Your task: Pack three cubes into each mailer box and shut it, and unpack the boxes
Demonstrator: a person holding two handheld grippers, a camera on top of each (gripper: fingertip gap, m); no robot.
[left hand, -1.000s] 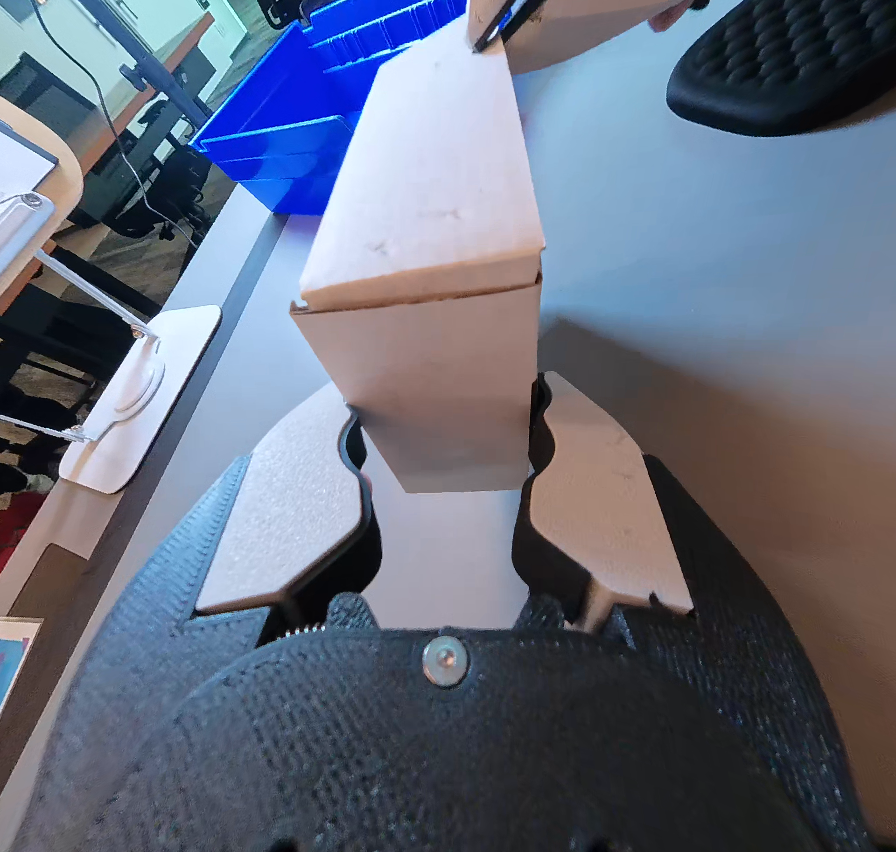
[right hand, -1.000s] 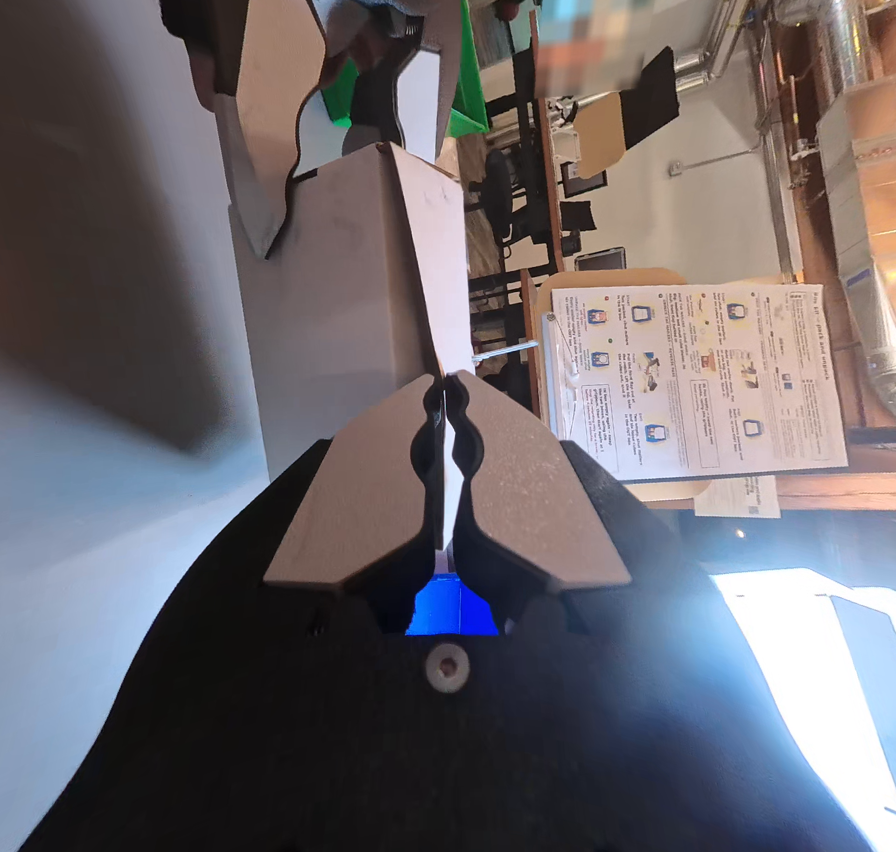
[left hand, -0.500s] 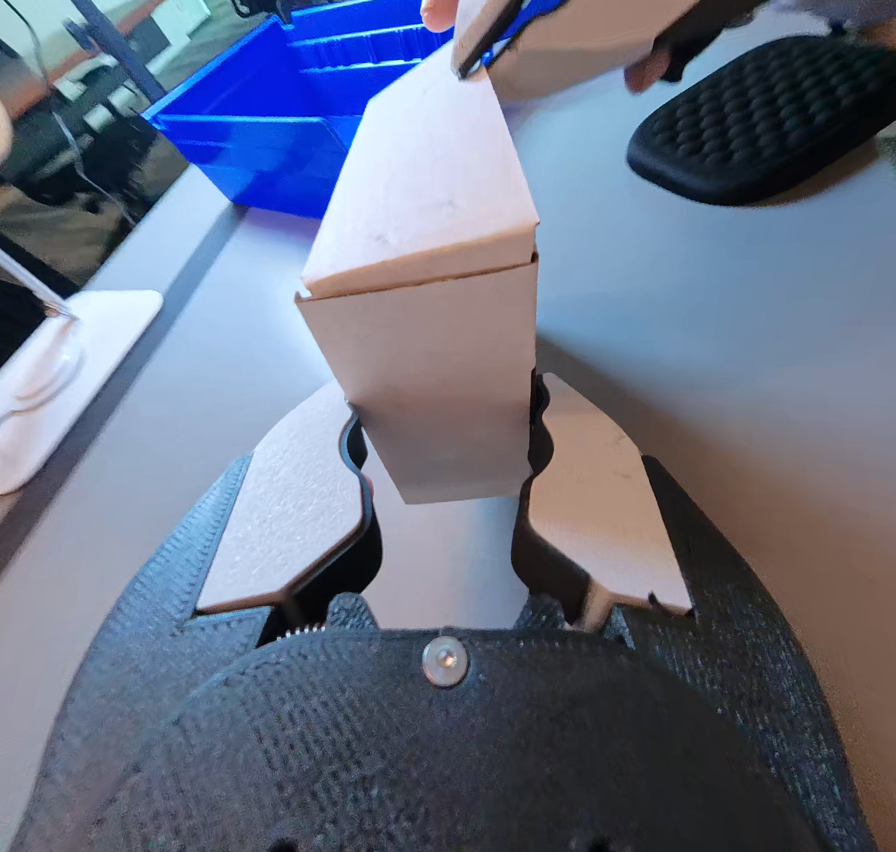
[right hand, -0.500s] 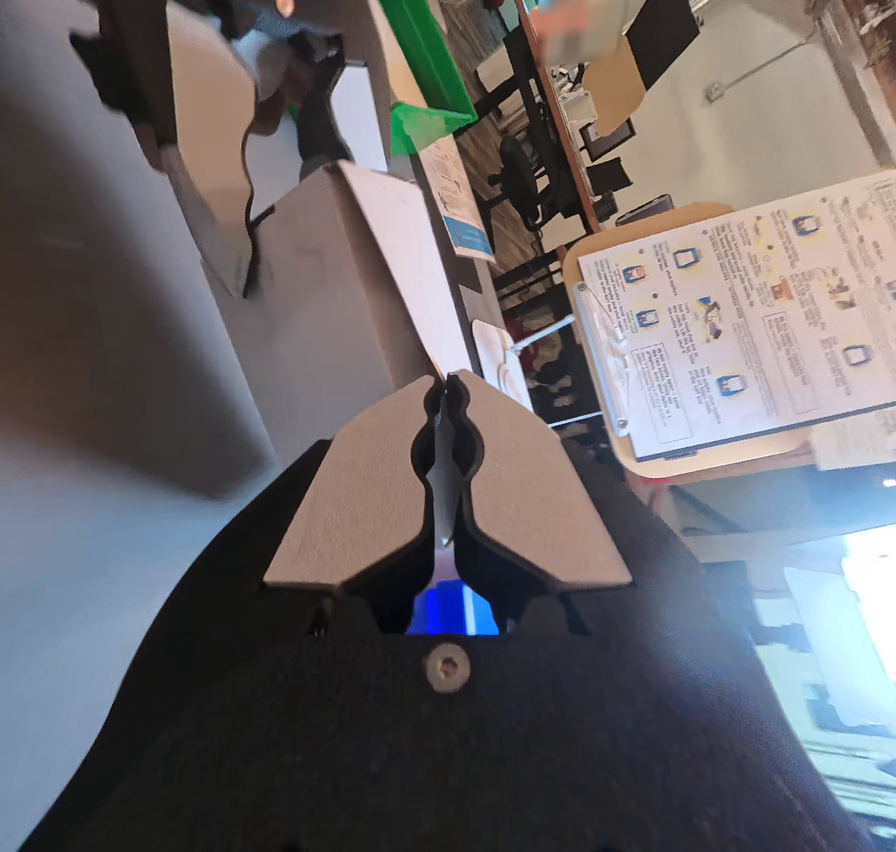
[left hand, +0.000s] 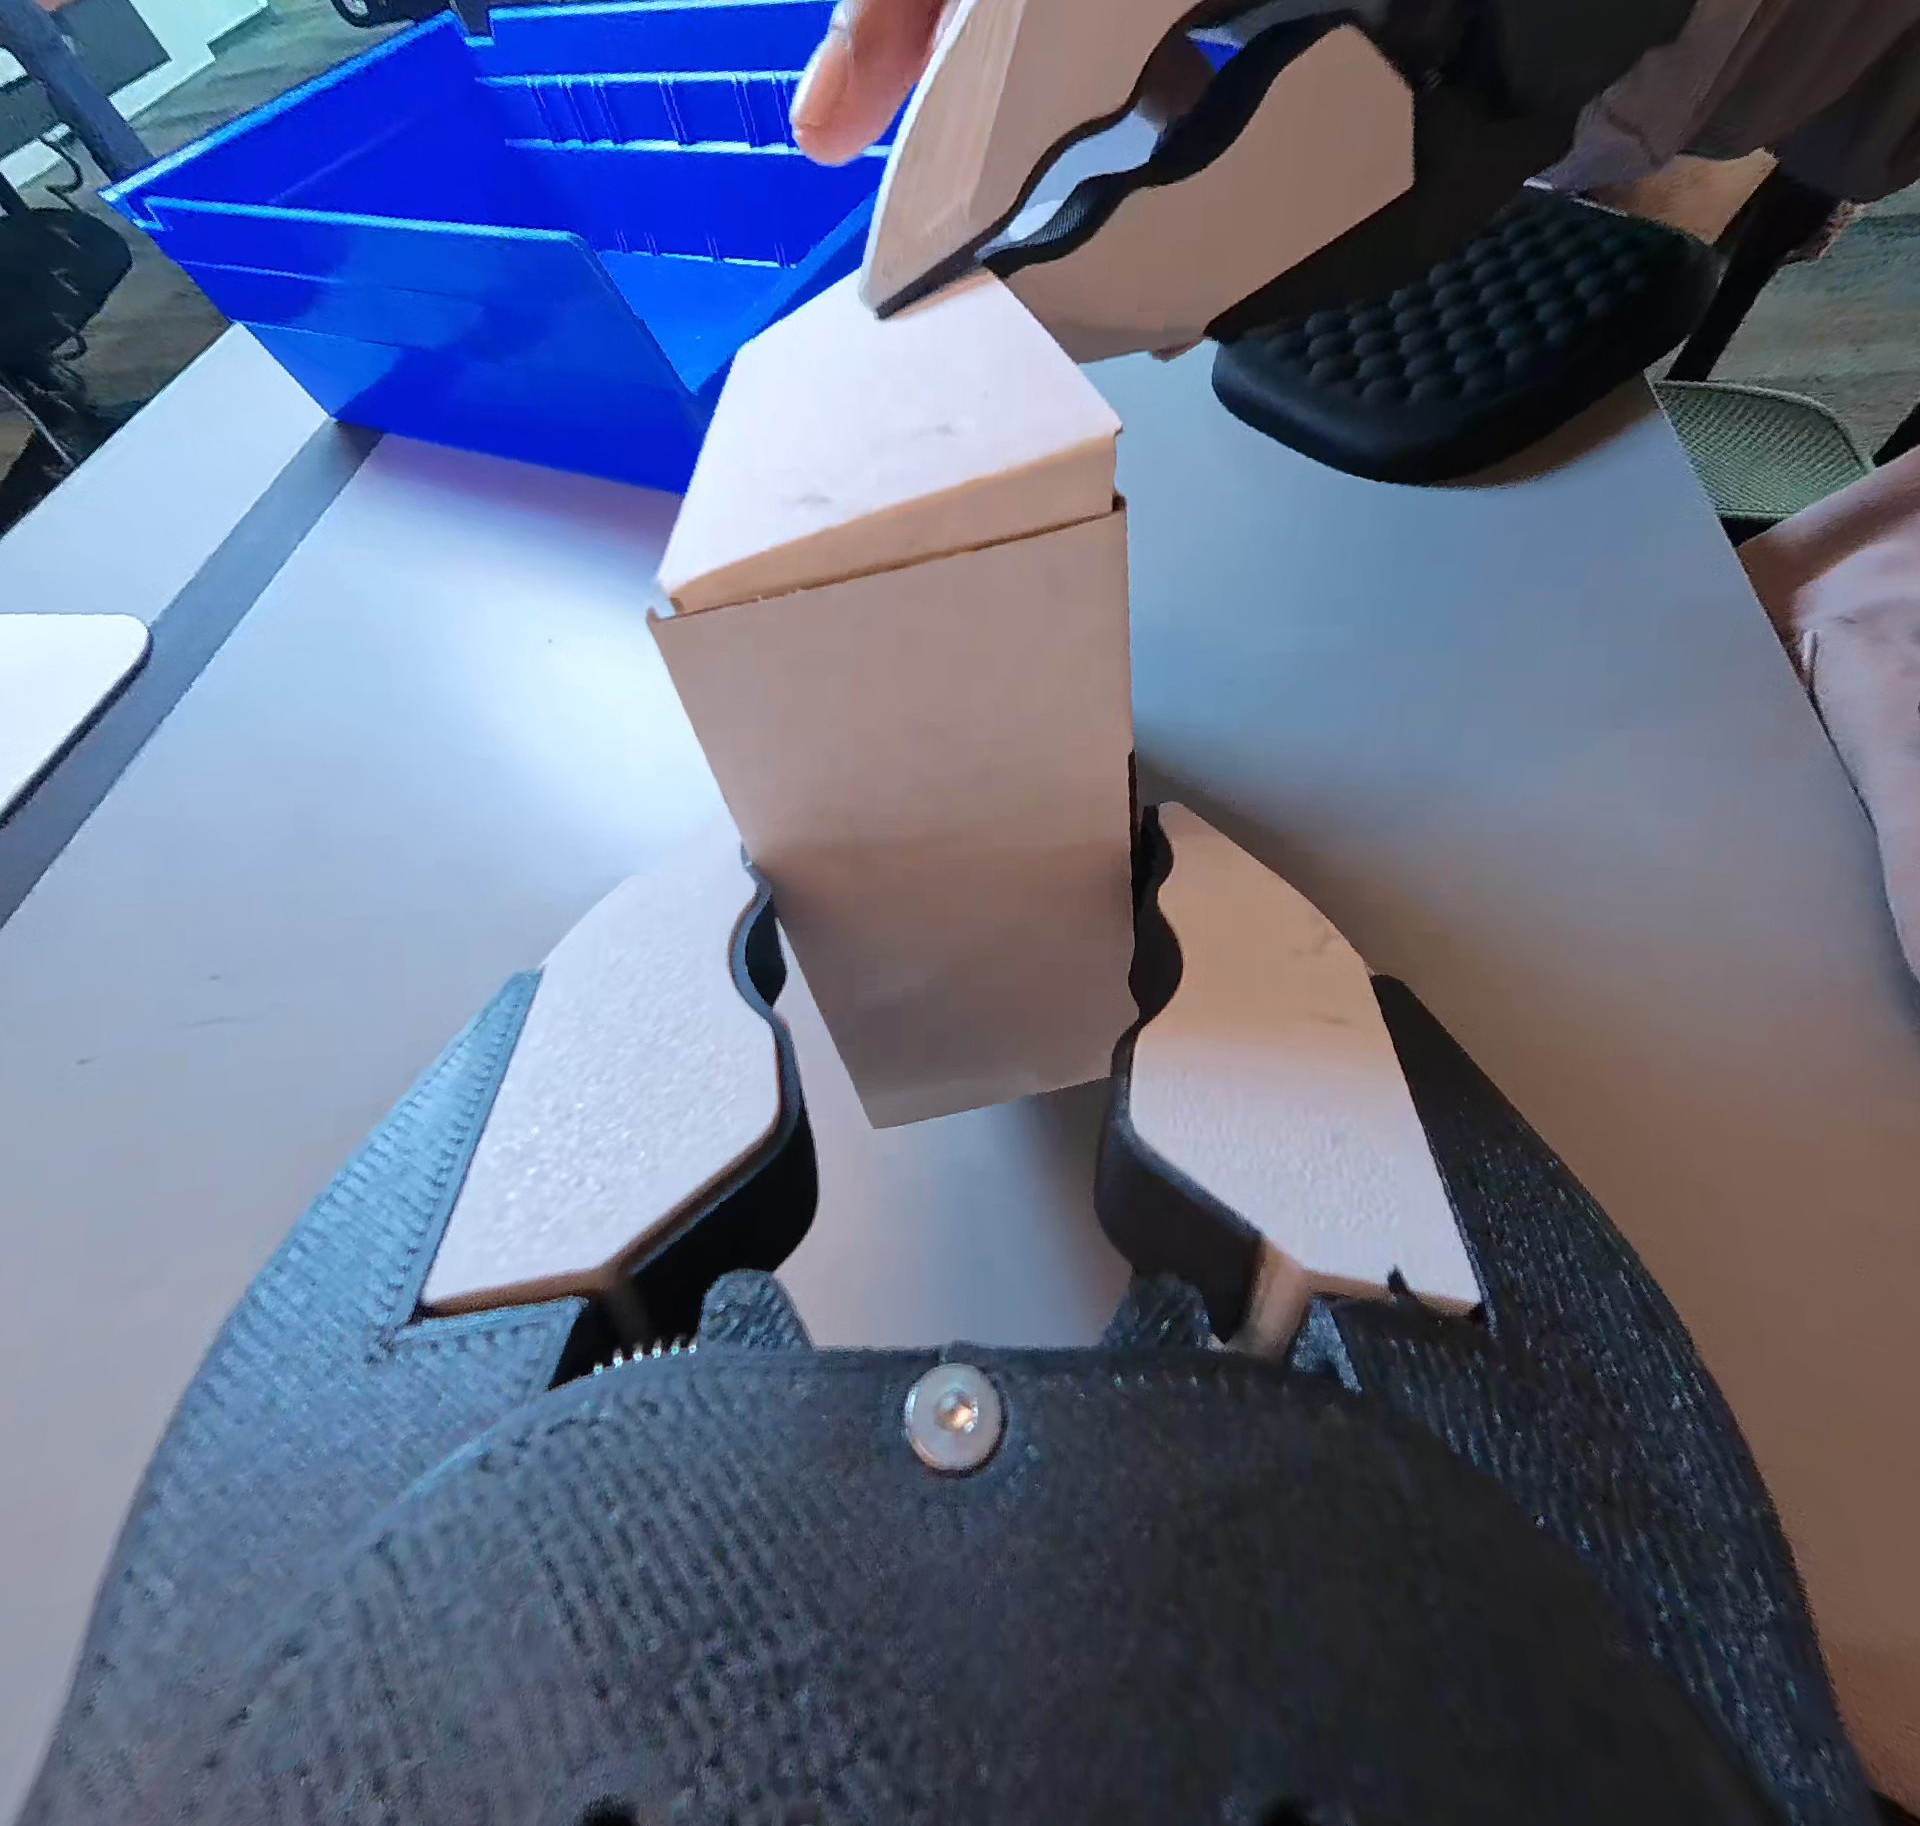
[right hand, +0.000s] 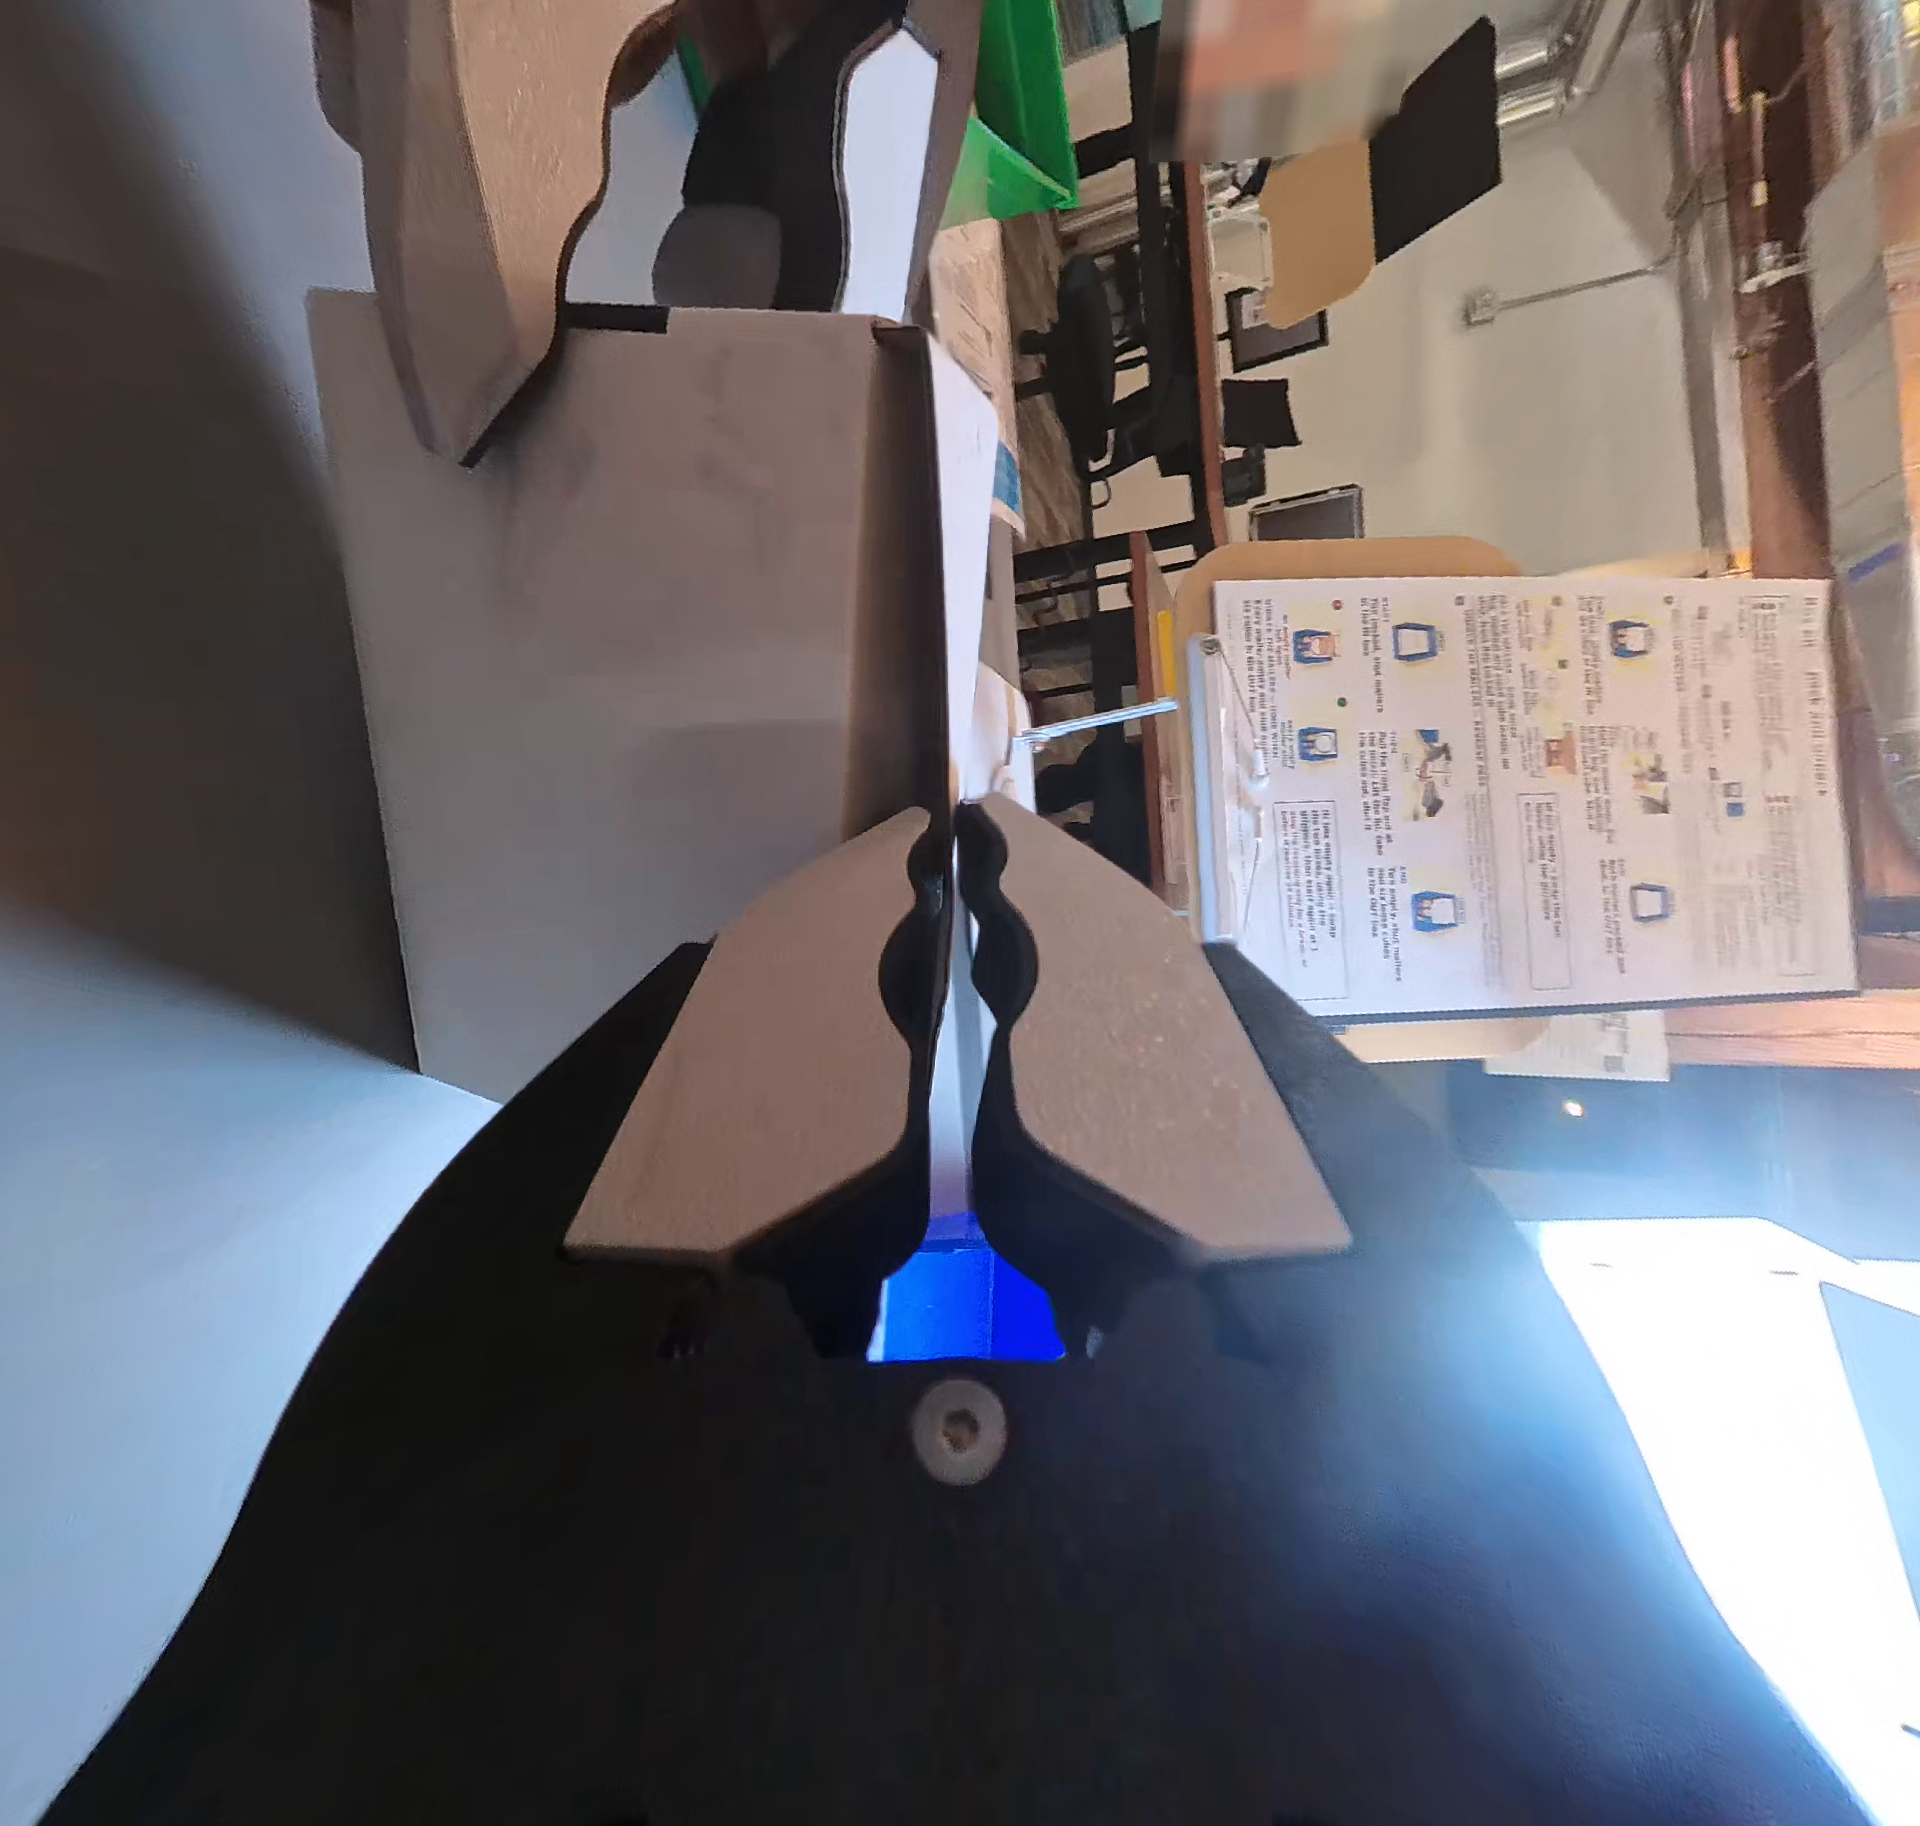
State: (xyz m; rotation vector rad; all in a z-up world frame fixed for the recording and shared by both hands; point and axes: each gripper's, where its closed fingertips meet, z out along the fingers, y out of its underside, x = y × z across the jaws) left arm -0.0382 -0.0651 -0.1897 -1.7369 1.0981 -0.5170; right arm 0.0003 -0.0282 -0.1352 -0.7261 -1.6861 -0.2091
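Lengthwise, the box [left hand: 914, 737] runs straight ahead of the left gripper [left hand: 951, 955], whose fingers clamp its near end. At the far end the right gripper [right hand: 951, 826] pinches the lid's edge.

I see one mailer box [left hand: 904, 737] in the middle of my left view. I have two grippers: my left gripper [left hand: 951, 955] low in the middle, and my right gripper [left hand: 1049, 249] at the top. There is one blue bin [left hand: 436, 322] upper left, one black pad [left hand: 1455, 363] upper right, and one grey counter [left hand: 364, 789].
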